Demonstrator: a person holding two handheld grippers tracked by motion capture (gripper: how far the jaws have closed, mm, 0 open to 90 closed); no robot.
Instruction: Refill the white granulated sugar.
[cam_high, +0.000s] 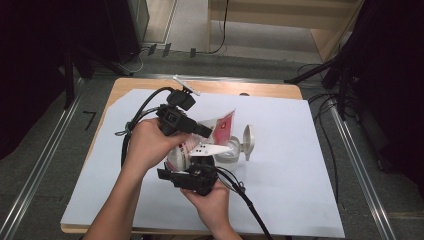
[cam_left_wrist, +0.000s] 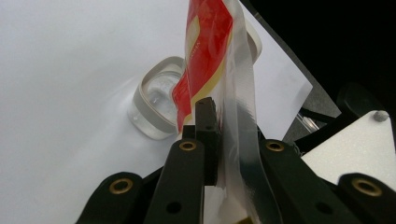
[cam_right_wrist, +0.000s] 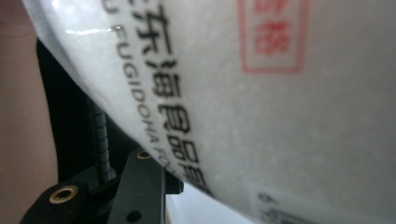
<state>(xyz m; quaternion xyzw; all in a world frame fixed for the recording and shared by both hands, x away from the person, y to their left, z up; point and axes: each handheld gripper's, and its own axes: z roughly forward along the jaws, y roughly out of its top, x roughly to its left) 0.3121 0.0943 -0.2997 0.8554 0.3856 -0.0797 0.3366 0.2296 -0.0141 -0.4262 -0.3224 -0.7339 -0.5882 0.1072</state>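
Right gripper (cam_high: 192, 172) nearest me, jaws clamped on one glossy plastic pouch (cam_high: 197, 140) of white granules; my left gripper (cam_high: 202, 131) pinches its flat red-printed top seam. Pouch held over one round clear jar (cam_high: 225, 156), hinged white lid (cam_high: 247, 141) open, on white sheet (cam_high: 290, 170)

Left gripper (cam_high: 202, 131): held above the table, jaws pinched tight on a thin edge.
Right gripper (cam_high: 175, 175): low, near the person, jaws partly apart.
Forearms: enter from below.
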